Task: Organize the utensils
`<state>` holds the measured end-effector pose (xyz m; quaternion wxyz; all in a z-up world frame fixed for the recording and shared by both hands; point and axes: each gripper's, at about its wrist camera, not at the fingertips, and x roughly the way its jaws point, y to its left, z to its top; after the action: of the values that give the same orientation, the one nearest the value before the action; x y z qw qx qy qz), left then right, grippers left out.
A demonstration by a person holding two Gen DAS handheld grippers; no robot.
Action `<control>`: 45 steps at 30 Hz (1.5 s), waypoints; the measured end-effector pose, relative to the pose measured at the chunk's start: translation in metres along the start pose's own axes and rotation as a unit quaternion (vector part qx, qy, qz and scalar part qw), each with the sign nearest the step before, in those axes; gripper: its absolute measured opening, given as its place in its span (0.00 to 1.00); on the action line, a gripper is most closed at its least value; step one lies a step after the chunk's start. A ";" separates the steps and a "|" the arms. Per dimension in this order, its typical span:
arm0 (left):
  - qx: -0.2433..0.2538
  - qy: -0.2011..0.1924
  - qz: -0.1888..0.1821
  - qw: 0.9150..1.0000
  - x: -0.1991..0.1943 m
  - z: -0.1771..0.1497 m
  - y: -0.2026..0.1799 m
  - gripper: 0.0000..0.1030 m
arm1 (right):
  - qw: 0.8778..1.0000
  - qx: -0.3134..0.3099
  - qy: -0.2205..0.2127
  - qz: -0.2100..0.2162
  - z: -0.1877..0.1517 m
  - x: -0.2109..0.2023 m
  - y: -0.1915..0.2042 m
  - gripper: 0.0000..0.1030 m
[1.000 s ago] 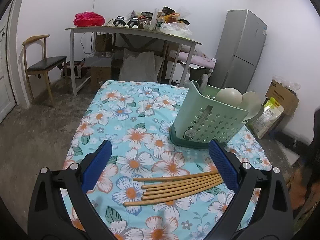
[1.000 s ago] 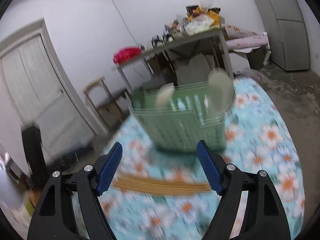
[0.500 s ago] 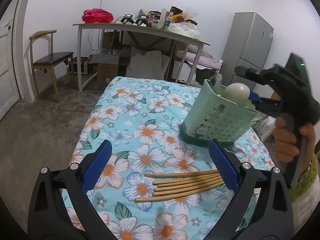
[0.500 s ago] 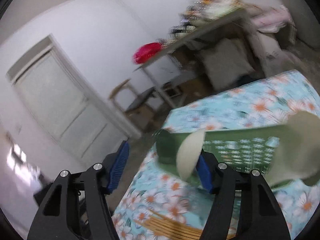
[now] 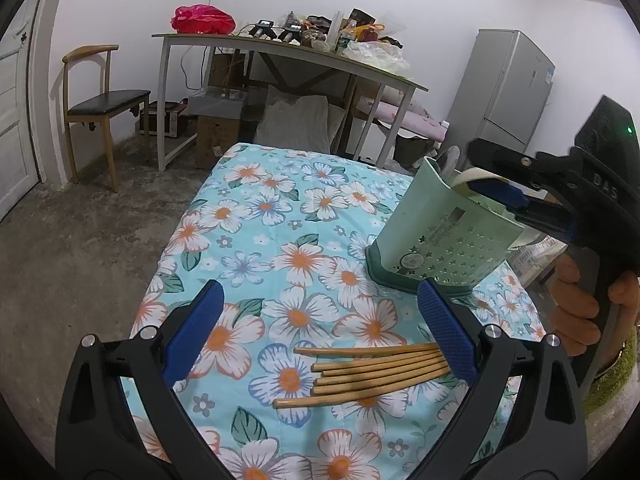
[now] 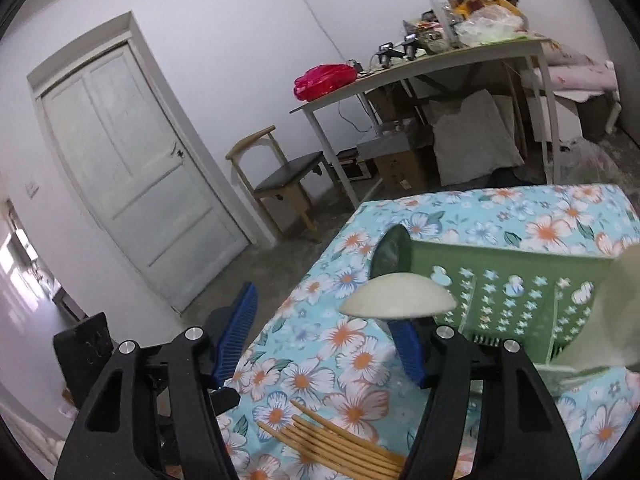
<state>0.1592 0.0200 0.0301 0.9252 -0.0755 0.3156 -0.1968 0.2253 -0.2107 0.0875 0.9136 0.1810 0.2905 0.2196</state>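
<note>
My left gripper [image 5: 319, 286] points down at the table with its jaws wide apart and nothing between the pads. It hangs over the bundle of wooden chopsticks [image 5: 372, 372], which lie flat on the flowered tablecloth [image 5: 260, 216] just below the right-hand pad. That finger covers their far ends. My right gripper [image 6: 324, 312] comes in from the side, angled slightly downward, and the hand [image 5: 576, 312] is wrapped around its grip at the frame edge. Its jaws have just been closing and now stand partly open, and between them I see only cloth. The right-hand finger is tucked under the bowl of a pale spoon [image 6: 400, 298] that sticks out of the green utensil holder [image 5: 440, 240]. I cannot tell whether the pad touches the spoon or the holder's rim. The holder stands upright near the table's right edge, beyond the chopsticks and apart from them. From the left camera, the holder's wall and contents hide the right gripper's tips. A second pale utensil [image 6: 612, 312] in the holder is cut off by the frame, so I cannot tell its shape.
</note>
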 end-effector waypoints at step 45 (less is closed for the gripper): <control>0.050 0.047 -0.004 0.998 0.013 -0.050 -0.026 0.91 | 0.931 0.007 0.152 -0.331 -0.208 -0.052 -0.016 0.94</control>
<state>0.1294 -0.0094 -0.0095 0.9110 -0.0209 0.3485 -0.2195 0.0647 -0.2081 -0.0557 0.8780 0.0451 0.4710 -0.0721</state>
